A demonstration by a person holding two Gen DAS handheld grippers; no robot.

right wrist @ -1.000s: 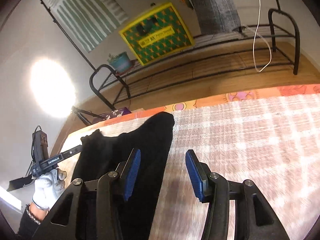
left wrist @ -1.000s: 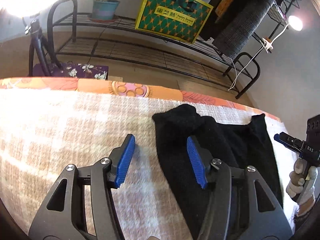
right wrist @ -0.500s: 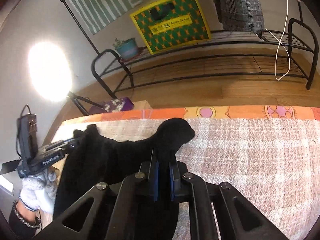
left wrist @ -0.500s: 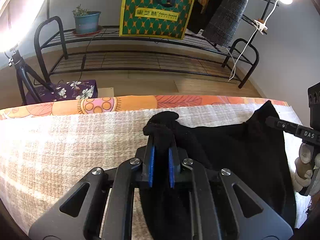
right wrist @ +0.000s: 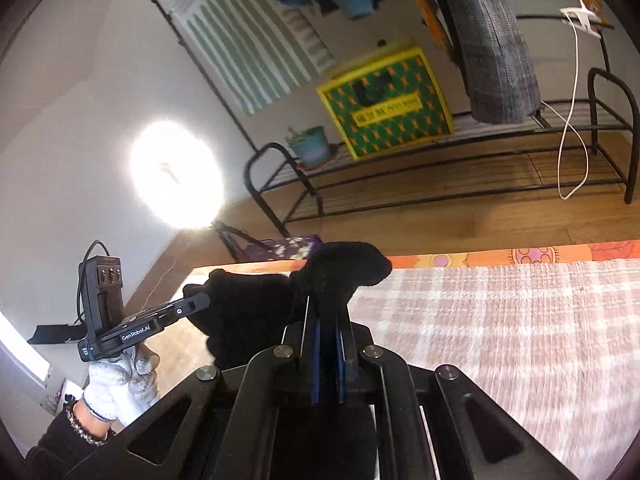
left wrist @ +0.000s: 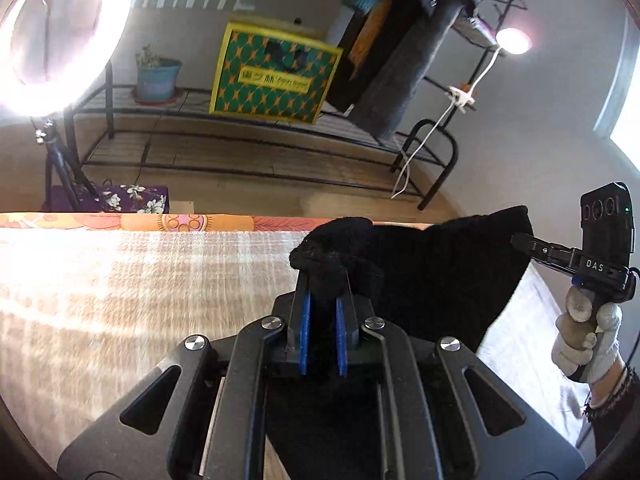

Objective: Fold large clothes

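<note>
Both grippers (left wrist: 322, 308) (right wrist: 328, 320) now clamped on black garment (left wrist: 440, 272), previously open.

The left tongs (left wrist: 323, 312) are seen pinched nearly together, their blue pads (left wrist: 305, 330) pressed on a bunch of black cloth (left wrist: 432, 276) and pointed forward and downward. The right tongs (right wrist: 327, 334) are likewise clamped on a fold of the same cloth. Each tool is gripped from below by a hand in a pale knit glove: the right hand (left wrist: 586, 346) is seen at the right edge of the left view, the left hand (right wrist: 116, 384) at the lower left of the right view, with a dark sleeve (right wrist: 56, 444) and a beaded band at the wrist.
</note>
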